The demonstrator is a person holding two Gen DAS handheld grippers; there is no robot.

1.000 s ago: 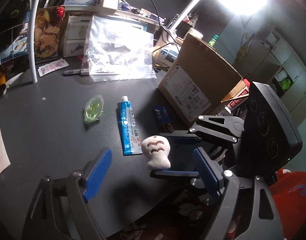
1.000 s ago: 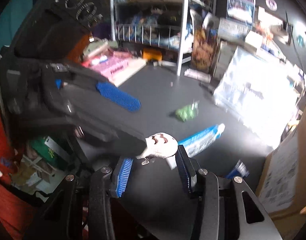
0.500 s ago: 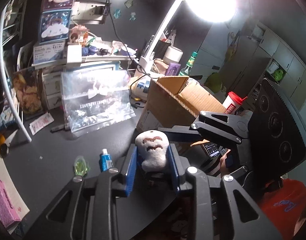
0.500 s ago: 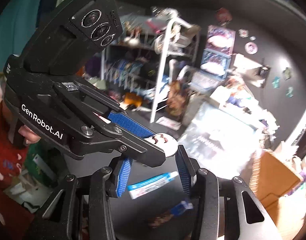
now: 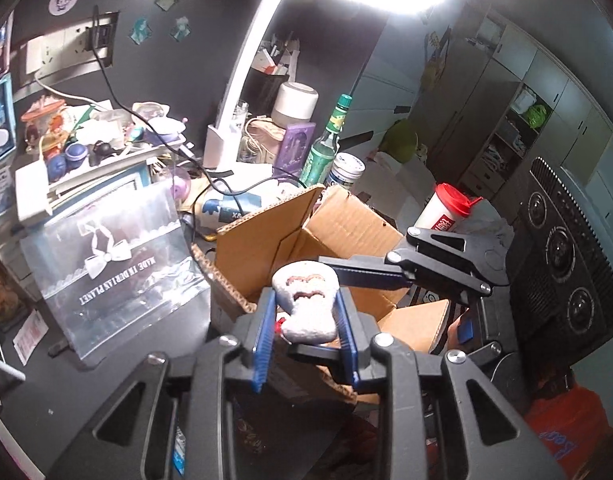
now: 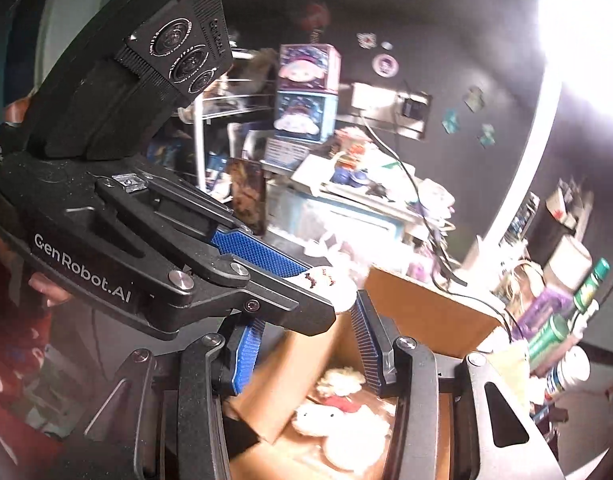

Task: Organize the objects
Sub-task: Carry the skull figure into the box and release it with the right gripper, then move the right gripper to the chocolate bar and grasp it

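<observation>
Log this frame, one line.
left tongs: shut on plush | right tongs: open around plush | place: over box | phase: handover

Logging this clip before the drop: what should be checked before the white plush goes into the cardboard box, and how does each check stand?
1. Left gripper shut on the white plush, pads on both sides: ok.
2. Right gripper free of the plush: cannot tell; its fingers flank it, but contact is hidden.
3. Cardboard box flaps open: ok.
4. Plush directly over the opening: cannot tell; it sits near the front edge.
5. Room inside the box: ok; plush toys lie at the bottom with space above.
</observation>
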